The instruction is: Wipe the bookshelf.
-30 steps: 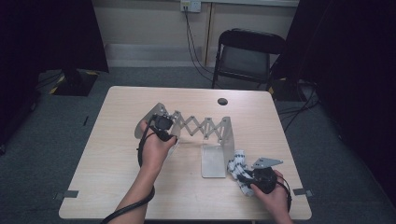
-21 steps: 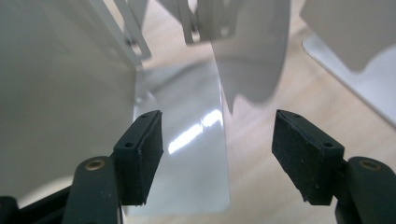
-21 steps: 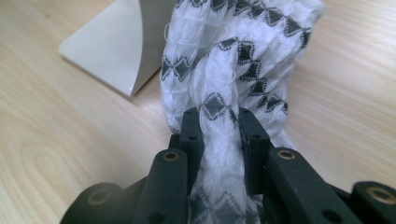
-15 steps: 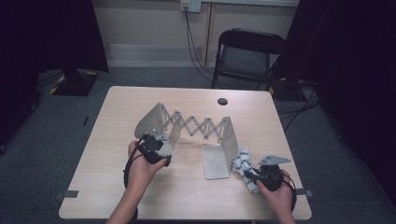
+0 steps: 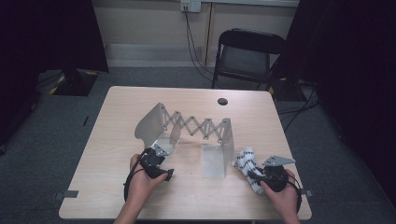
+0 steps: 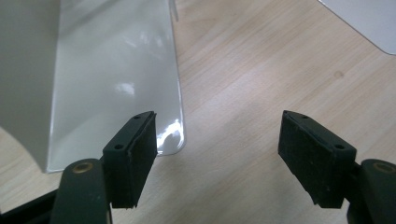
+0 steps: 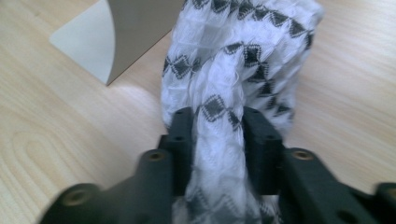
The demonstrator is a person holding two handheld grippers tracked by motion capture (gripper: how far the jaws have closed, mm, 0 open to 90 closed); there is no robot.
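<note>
Tool work sits on the pale wooden bench (image 5: 116, 140), where the grey metal accordion rack (image 5: 196, 128) stands mid-surface. My left tool (image 5: 161, 170) has just been opening and hangs apart, empty, beside the rack's shiny base plate (image 6: 116, 84). My right tool (image 7: 217, 140), its jaws lately easing wider, is clamped on the white cloth with black diamonds (image 7: 243, 56) lying right of the rack.

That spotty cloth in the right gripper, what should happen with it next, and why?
Probably lift the cloth toward the metal rack. The right gripper pinches a fold of it on the table, and the left gripper, jaws just opened, holds nothing near the rack's plate.
</note>
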